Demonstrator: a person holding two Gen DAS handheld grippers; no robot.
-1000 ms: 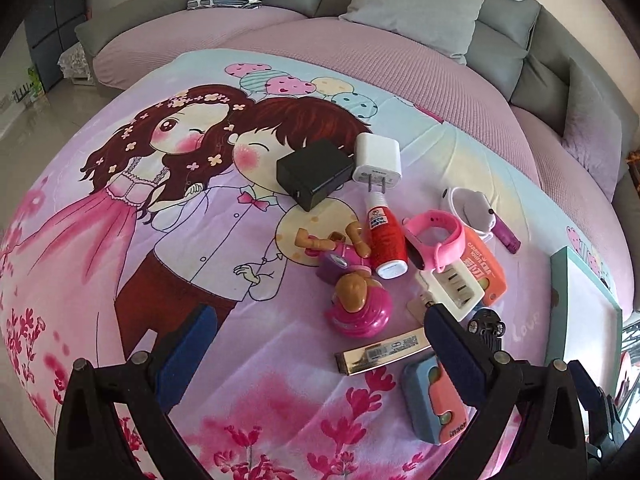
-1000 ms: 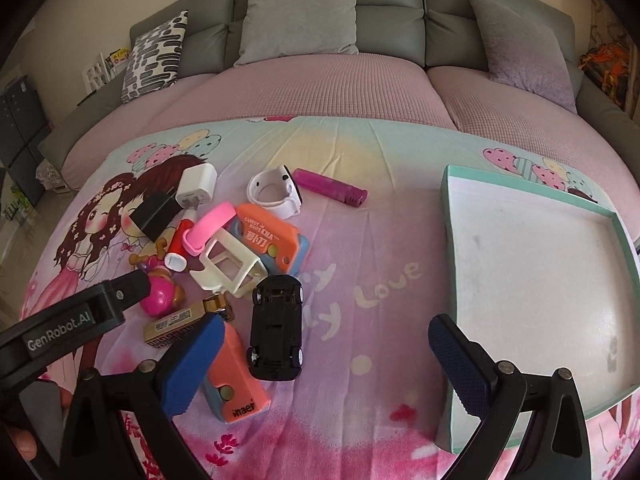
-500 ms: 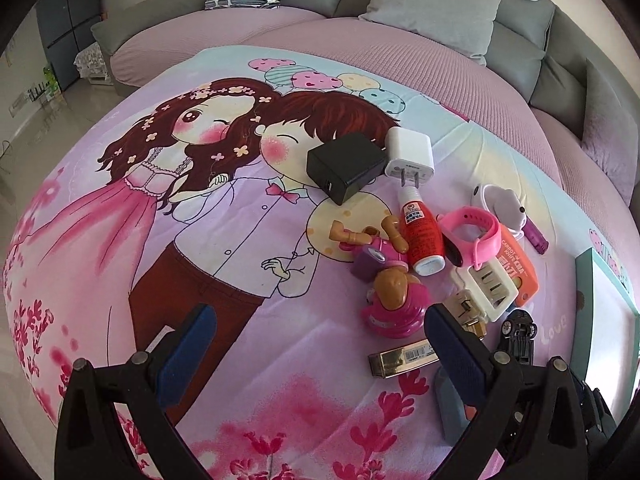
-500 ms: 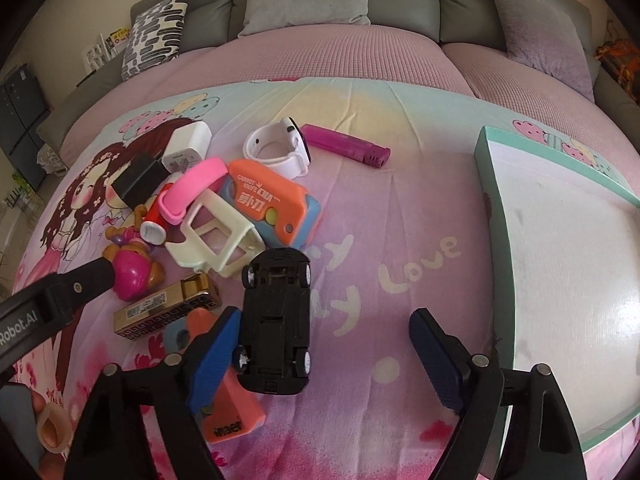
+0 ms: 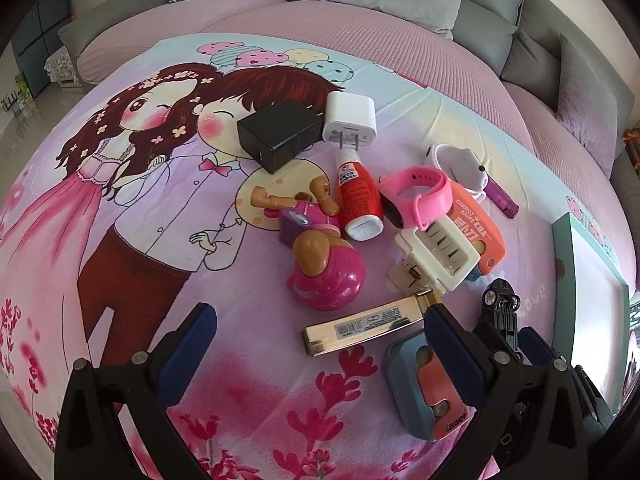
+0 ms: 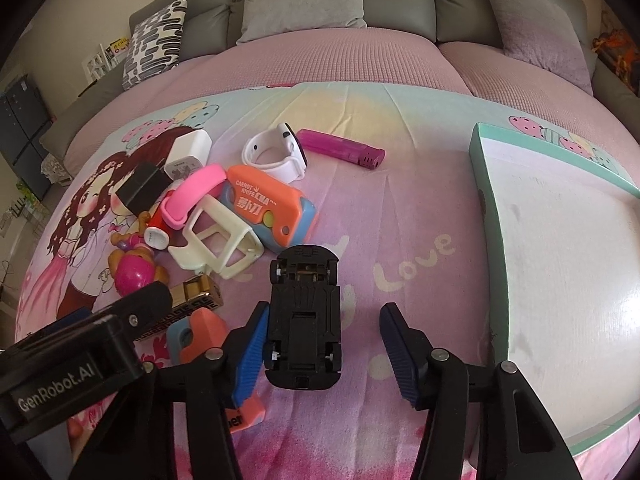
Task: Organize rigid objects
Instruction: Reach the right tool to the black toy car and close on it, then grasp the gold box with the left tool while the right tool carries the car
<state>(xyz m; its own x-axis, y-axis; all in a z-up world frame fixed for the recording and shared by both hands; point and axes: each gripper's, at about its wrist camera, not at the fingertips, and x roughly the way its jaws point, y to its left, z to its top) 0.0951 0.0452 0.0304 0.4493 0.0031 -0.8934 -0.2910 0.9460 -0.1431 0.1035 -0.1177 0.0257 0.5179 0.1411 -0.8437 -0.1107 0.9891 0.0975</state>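
A pile of small objects lies on a cartoon bedsheet. A black toy car (image 6: 305,312), upside down, sits between the fingers of my right gripper (image 6: 326,350); the jaws are partly open, the left pad touching the car, the right pad apart. The car also shows in the left wrist view (image 5: 500,300). My left gripper (image 5: 316,344) is open and empty, over a gold harmonica (image 5: 364,326) and next to a blue-orange gadget (image 5: 428,384). A teal-rimmed white tray (image 6: 560,280) lies to the right.
The pile holds a black charger (image 5: 278,134), a white charger (image 5: 350,120), a red bottle (image 5: 358,196), a pink watch (image 5: 414,196), a pink doll (image 5: 320,264), a cream frame (image 6: 218,236), an orange carrot knife (image 6: 268,208), a white watch (image 6: 280,152) and a purple lighter (image 6: 340,152). Sofa cushions behind.
My right gripper has moved forward and down around the black car and its jaws have narrowed. My left gripper has drifted closer to the pile, still open.
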